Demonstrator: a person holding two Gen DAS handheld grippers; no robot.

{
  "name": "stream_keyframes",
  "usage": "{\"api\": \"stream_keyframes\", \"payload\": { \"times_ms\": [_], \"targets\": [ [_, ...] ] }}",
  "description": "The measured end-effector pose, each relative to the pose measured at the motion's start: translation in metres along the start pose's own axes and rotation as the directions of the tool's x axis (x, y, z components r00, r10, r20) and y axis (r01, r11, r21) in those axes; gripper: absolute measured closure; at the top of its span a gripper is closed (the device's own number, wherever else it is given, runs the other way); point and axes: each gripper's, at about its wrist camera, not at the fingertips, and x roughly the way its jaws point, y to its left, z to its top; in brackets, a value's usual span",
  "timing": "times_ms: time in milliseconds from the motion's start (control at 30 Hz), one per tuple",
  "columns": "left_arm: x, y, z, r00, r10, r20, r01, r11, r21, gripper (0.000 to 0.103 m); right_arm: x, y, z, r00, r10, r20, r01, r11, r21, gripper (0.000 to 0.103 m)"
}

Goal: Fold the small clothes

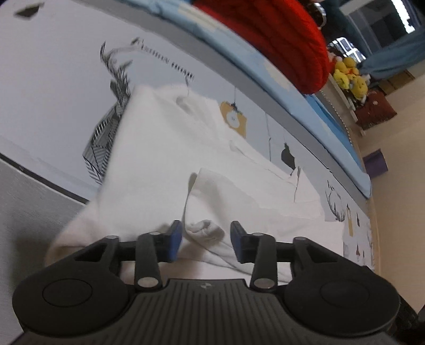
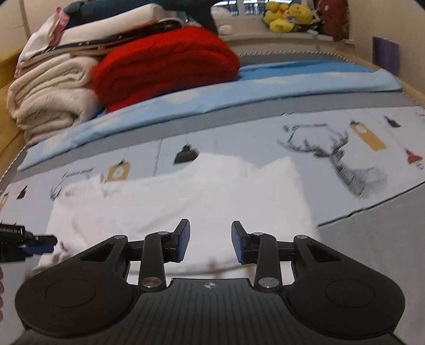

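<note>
A white garment (image 1: 164,164) lies partly folded on a printed sheet (image 1: 53,93); one flap is laid over its body. My left gripper (image 1: 205,240) hovers low over the near edge, open. A bunched fold of the cloth (image 1: 204,231) rises between its blue pads without being pressed. In the right wrist view the same white garment (image 2: 186,193) spreads across the sheet (image 2: 345,148). My right gripper (image 2: 209,241) stands open just above it, with only flat cloth below the fingers. The left gripper (image 2: 49,244) shows at the left edge, at the garment's end.
A red knitted blanket (image 2: 164,63) and a stack of cream folded blankets (image 2: 53,93) sit on a light blue mat (image 2: 292,79) behind the sheet. Yellow plush toys (image 2: 287,14) line a far shelf. Grey mattress surface (image 2: 372,252) borders the sheet.
</note>
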Motion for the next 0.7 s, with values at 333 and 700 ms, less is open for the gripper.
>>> {"api": "stream_keyframes", "payload": {
  "times_ms": [333, 700],
  "targets": [
    [-0.016, -0.012, 0.019, 0.990, 0.079, 0.114, -0.087, 0.994, 0.065, 0.094, 0.009, -0.036, 0.016, 0.998, -0.062, 0.026, 0.058, 0.988, 0.142, 0.067],
    [-0.060, 0.040, 0.041, 0.955, 0.265, 0.137, -0.266, 0.964, -0.008, 0.074, 0.065, -0.061, -0.003, 0.973, -0.044, -0.227, 0.121, 0.934, 0.337, 0.067]
  ]
}}
